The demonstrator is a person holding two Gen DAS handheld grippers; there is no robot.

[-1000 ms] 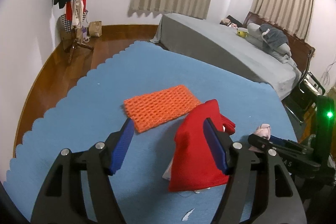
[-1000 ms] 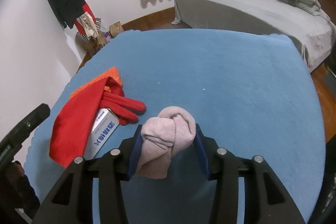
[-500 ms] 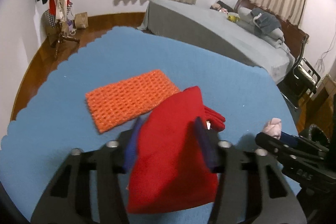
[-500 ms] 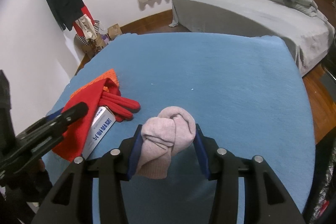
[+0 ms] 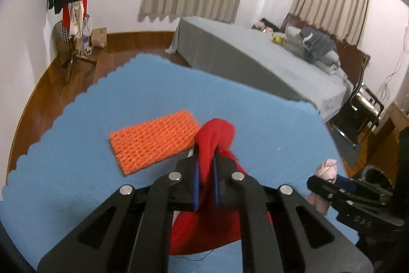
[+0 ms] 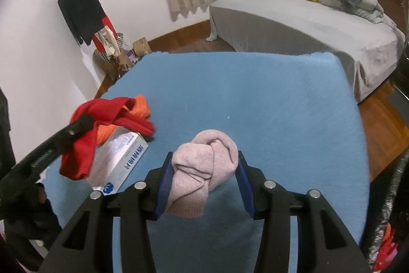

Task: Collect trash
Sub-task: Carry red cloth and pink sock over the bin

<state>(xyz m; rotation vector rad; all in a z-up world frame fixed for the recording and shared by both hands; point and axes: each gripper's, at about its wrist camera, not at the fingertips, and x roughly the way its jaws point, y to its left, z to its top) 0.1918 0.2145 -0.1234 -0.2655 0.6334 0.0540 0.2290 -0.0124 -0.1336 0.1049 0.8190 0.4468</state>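
Red cloth pinched in left jaws, pink sock apparently clamped right

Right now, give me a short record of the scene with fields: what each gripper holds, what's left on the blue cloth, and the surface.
left gripper: shut on red cloth, lifted
right gripper: shut on pink sock bundle
surface: blue cloth
lying on cloth: orange knit pad; white box with blue print
box position: partly under the red cloth
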